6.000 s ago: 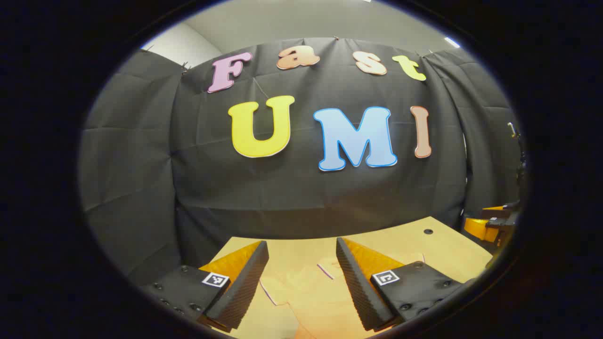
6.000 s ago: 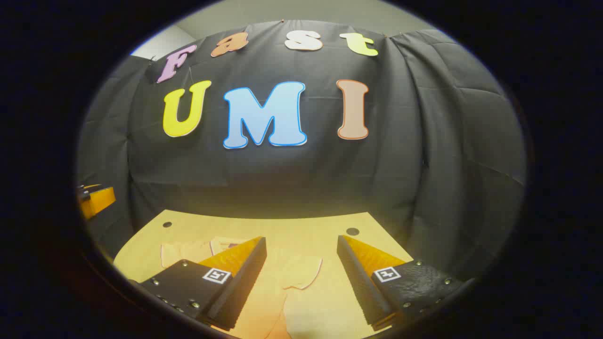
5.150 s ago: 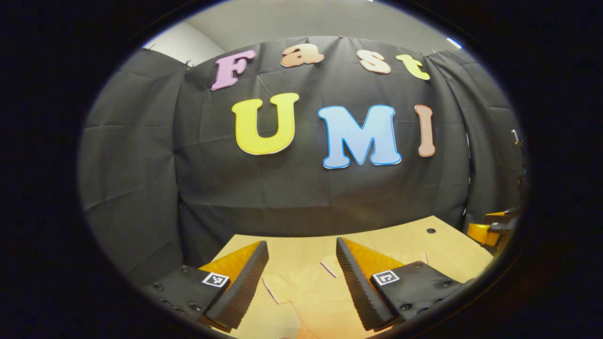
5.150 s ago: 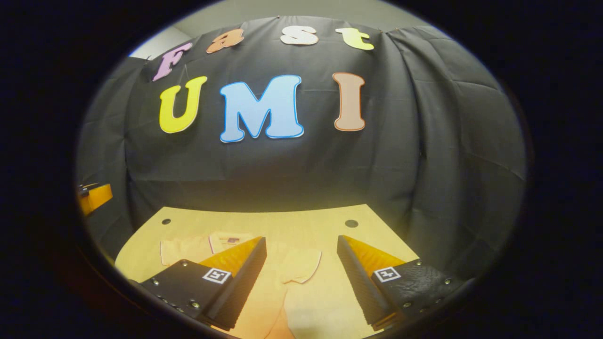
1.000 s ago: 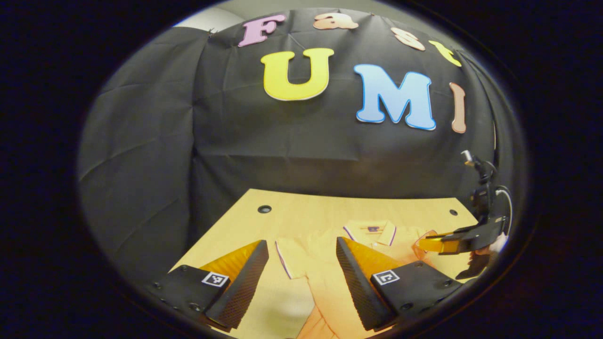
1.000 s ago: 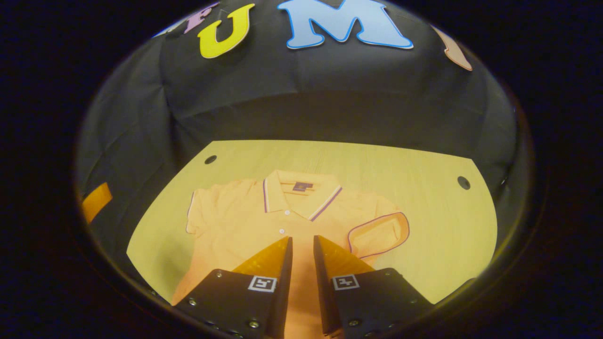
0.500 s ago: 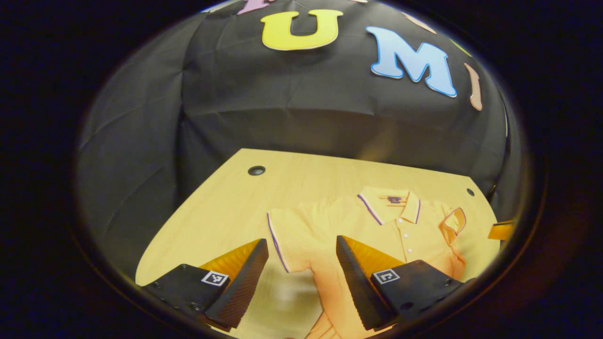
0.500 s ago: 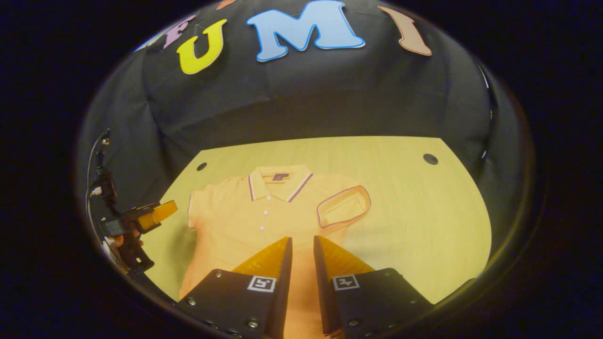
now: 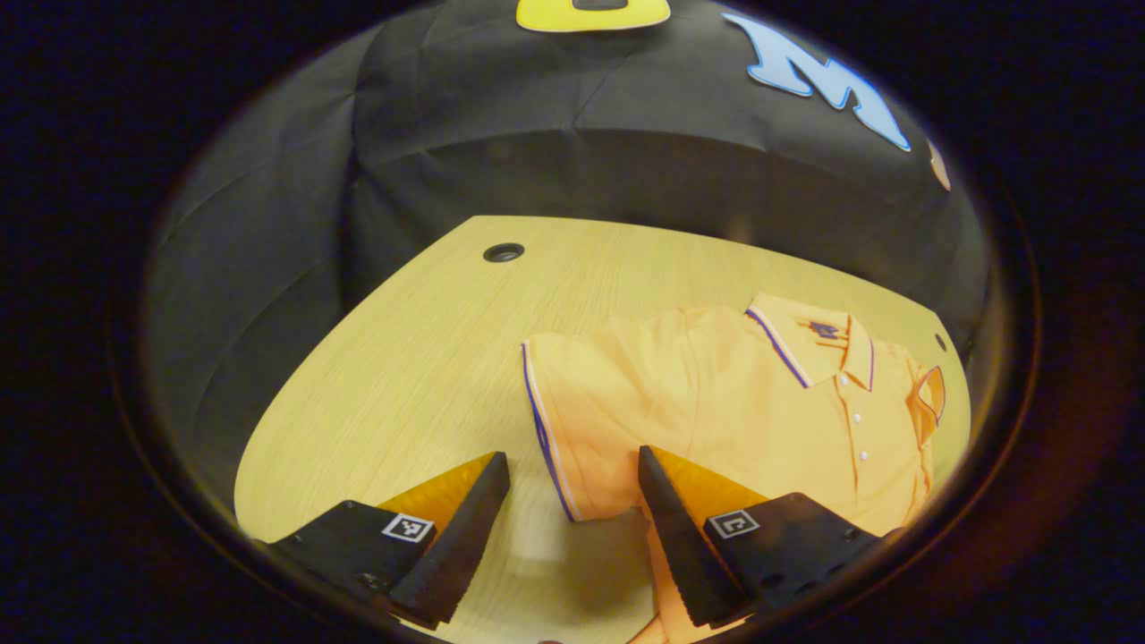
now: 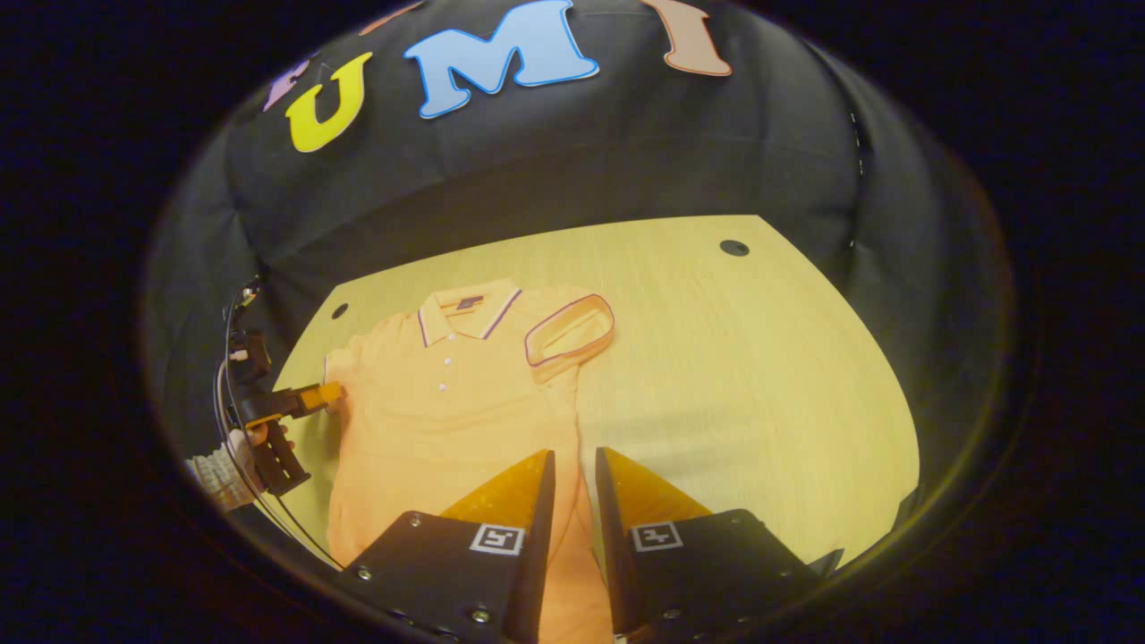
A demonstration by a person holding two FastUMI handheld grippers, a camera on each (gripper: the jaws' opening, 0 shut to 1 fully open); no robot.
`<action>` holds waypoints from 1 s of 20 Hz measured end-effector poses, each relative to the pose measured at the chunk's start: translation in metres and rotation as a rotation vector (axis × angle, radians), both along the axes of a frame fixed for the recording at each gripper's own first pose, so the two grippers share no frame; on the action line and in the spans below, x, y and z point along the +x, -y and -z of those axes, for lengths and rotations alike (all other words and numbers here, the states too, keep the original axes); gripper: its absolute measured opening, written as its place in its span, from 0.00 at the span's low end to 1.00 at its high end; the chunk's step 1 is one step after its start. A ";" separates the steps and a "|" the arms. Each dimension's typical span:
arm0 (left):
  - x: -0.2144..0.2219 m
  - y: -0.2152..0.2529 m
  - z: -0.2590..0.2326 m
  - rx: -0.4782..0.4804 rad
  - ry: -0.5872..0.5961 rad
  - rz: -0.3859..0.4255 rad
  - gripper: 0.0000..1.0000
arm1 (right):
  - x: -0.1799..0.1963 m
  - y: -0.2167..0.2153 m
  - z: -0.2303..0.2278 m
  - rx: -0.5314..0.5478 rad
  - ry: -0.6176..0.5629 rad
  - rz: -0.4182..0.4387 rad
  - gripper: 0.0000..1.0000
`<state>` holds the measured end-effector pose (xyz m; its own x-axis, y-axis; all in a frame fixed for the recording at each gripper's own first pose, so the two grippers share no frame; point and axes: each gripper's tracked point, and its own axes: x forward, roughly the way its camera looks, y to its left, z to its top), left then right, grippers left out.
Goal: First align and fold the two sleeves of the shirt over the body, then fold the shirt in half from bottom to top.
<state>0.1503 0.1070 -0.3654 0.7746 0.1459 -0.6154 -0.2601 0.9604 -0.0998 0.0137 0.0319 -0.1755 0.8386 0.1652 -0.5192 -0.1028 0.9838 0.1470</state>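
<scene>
An orange polo shirt (image 9: pixel 733 402) with purple trim lies face up on the wooden table (image 9: pixel 402 358), collar toward the wall. My left gripper (image 9: pixel 572 470) is open, its fingers standing either side of the left sleeve's trimmed cuff (image 9: pixel 544 438), just above it. In the right gripper view the shirt (image 10: pixel 447 402) has its right sleeve (image 10: pixel 570 331) curled up beside the collar, cuff opening showing. My right gripper (image 10: pixel 574 461) hovers over the shirt's right side edge, fingers almost together with only a thin gap and nothing held. The left gripper (image 10: pixel 313 395) shows at the left sleeve, held by a hand (image 10: pixel 259 438).
The table (image 10: pixel 733 358) stretches bare to the right of the shirt. Cable holes sit at its far corners (image 9: pixel 504 252) (image 10: pixel 734 248). The black cloth wall closes off the back and sides. A cable (image 10: pixel 234 358) hangs behind the left gripper.
Both grippers have tilted down toward the table. The left one has come in to the left sleeve cuff. The right one has shifted rightward, to the shirt's side edge.
</scene>
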 end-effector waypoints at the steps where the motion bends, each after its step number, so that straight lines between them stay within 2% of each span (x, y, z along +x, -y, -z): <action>1: -0.003 0.000 0.003 -0.001 -0.018 -0.007 0.94 | -0.004 0.004 0.003 0.002 -0.006 0.011 0.29; 8: 0.002 0.001 0.001 0.004 -0.002 -0.018 0.98 | -0.008 0.008 0.010 0.026 -0.026 0.049 0.29; 10: 0.006 0.007 0.001 0.005 -0.003 0.009 0.87 | -0.007 0.006 0.011 0.028 -0.028 0.047 0.29; 11: 0.009 0.011 0.000 0.004 0.000 0.022 0.65 | -0.007 0.005 0.011 0.028 -0.029 0.047 0.29; 14: 0.011 0.015 -0.001 0.008 0.000 0.040 0.32 | -0.008 0.005 0.012 0.021 -0.033 0.046 0.29; 16: 0.009 0.017 -0.003 0.019 -0.016 0.051 0.16 | -0.007 0.006 0.014 0.017 -0.037 0.046 0.29; 19: 0.011 0.018 -0.003 0.047 -0.038 0.082 0.14 | -0.007 0.008 0.012 0.026 -0.039 0.051 0.29; 20: 0.011 0.019 -0.004 0.056 -0.041 0.091 0.07 | -0.008 0.009 0.012 0.026 -0.041 0.052 0.29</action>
